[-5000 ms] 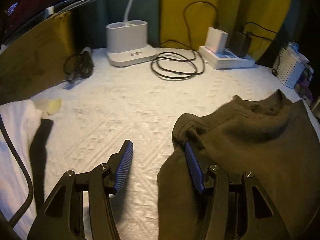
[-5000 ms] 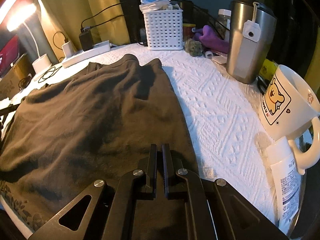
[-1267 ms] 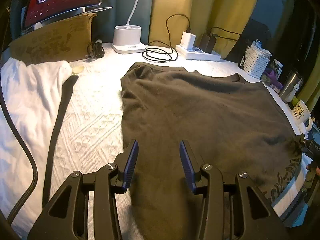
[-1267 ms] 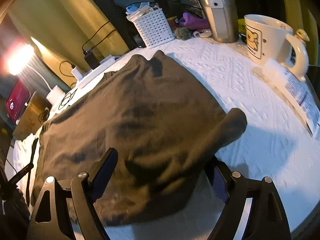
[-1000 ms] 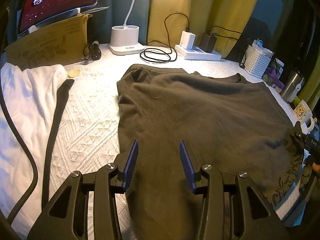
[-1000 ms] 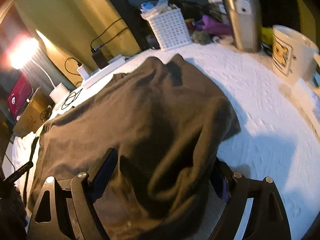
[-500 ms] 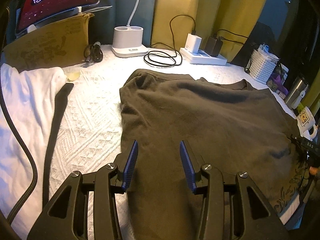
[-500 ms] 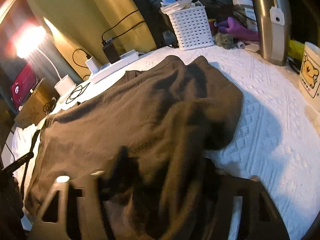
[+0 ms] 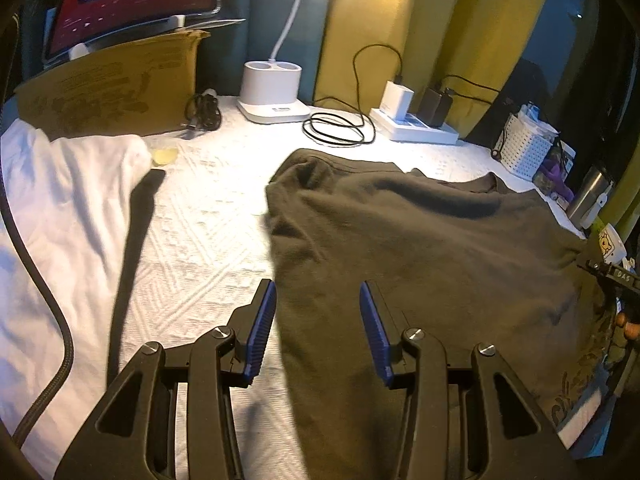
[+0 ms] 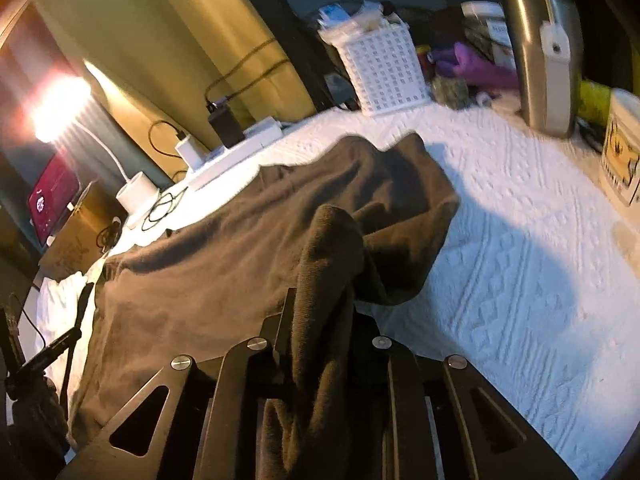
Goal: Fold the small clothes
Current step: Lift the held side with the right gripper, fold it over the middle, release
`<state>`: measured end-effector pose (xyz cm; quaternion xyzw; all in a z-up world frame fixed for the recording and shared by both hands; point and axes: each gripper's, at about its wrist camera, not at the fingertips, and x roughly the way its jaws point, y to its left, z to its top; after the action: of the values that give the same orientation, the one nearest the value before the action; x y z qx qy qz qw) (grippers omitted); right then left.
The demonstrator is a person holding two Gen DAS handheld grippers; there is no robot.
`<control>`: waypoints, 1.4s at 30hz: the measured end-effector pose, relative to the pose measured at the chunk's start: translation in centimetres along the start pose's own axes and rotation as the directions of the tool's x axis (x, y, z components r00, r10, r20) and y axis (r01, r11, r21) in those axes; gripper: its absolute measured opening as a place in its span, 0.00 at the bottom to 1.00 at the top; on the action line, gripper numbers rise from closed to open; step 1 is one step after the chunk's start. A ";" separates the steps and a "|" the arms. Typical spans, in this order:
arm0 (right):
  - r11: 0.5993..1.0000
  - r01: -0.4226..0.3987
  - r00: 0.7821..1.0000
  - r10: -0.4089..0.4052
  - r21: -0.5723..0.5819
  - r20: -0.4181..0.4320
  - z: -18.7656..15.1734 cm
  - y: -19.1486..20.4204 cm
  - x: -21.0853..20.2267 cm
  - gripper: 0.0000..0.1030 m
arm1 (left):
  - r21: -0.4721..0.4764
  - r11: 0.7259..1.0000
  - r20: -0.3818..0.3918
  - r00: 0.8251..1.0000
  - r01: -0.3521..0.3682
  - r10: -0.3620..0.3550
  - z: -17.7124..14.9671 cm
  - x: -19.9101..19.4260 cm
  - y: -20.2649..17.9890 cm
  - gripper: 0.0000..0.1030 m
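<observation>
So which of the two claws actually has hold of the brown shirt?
The right claw: brown shirt fabric is bunched between its closed fingers. The left claw hangs open, gripping nothing.

- Open white tablecloth [image 9: 208, 236] is presented left of the dark shirt [image 9: 420, 264].
- The far edge is obstructed by lamp base [image 9: 273, 92], coiled cable [image 9: 340, 130] and power strip [image 9: 416, 130].
- The right side is blocked by basket [image 10: 384, 76], steel tumbler [image 10: 546, 52] and mug [image 10: 622, 148].
</observation>
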<state>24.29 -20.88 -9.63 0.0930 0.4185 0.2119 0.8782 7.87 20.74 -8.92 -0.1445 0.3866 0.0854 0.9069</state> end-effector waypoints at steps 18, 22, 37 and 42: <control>0.944 -0.087 0.991 0.113 -0.319 0.065 1.3 15.8 -1.8 0.07 | -0.033 0.999 0.062 0.997 0.038 -0.036 -1.1 -3.2 3.1 0.42; 0.908 -0.154 0.985 0.172 -0.389 0.012 -0.6 19.9 -0.9 0.07 | -0.041 0.999 0.072 0.997 0.032 -0.029 -1.5 -4.3 3.9 0.42; 0.771 -0.354 0.932 0.245 -0.529 -0.267 -11.2 29.0 2.8 0.07 | -0.062 0.998 0.094 0.995 0.023 -0.017 -2.8 -6.5 5.1 0.42; 0.740 -0.375 0.917 0.211 -0.558 -0.338 -14.0 30.3 3.9 0.07 | -0.067 0.998 0.096 0.995 0.017 -0.011 -2.9 -6.9 5.3 0.42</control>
<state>6.69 7.76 -10.83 -0.1588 0.4152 0.4824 0.7548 -0.28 24.48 -6.87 -0.1735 0.3386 0.0987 0.9195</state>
